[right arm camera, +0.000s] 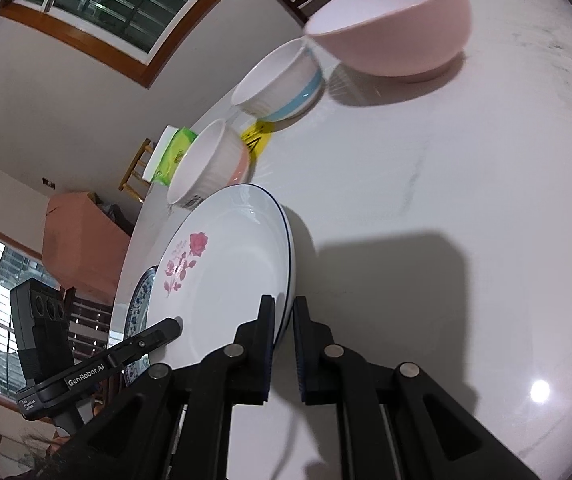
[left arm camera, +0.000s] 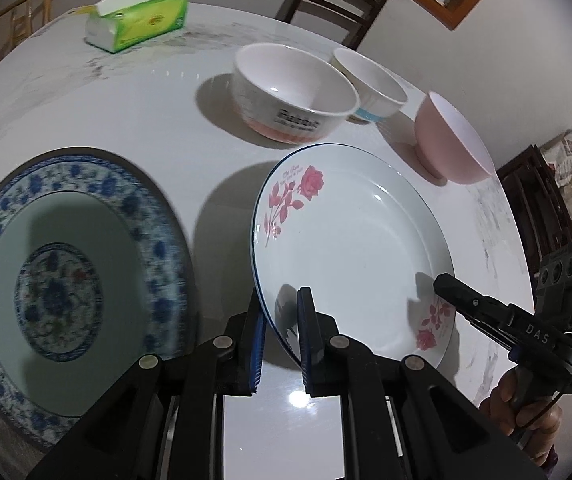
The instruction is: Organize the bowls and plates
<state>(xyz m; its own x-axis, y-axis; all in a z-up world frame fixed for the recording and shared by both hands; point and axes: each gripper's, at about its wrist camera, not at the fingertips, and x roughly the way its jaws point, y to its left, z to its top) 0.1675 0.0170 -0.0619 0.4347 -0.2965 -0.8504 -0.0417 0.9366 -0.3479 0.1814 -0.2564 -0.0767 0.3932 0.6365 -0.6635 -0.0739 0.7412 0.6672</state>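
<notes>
From the left wrist, the left gripper (left arm camera: 279, 312) is clamped on the rose plate (left arm camera: 350, 248) rim, right beside the blue-patterned plate (left arm camera: 65, 284); it could clip that. From the right wrist, the right gripper (right arm camera: 283, 320) pinches the opposite rim; uneven lifting could make it slip.

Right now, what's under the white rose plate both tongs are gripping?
Under the white rose-printed plate, only marble tabletop and the plate's shadow show beside its raised right edge. Its left side hides what lies below; the blue-patterned plate peeks out there.
</notes>
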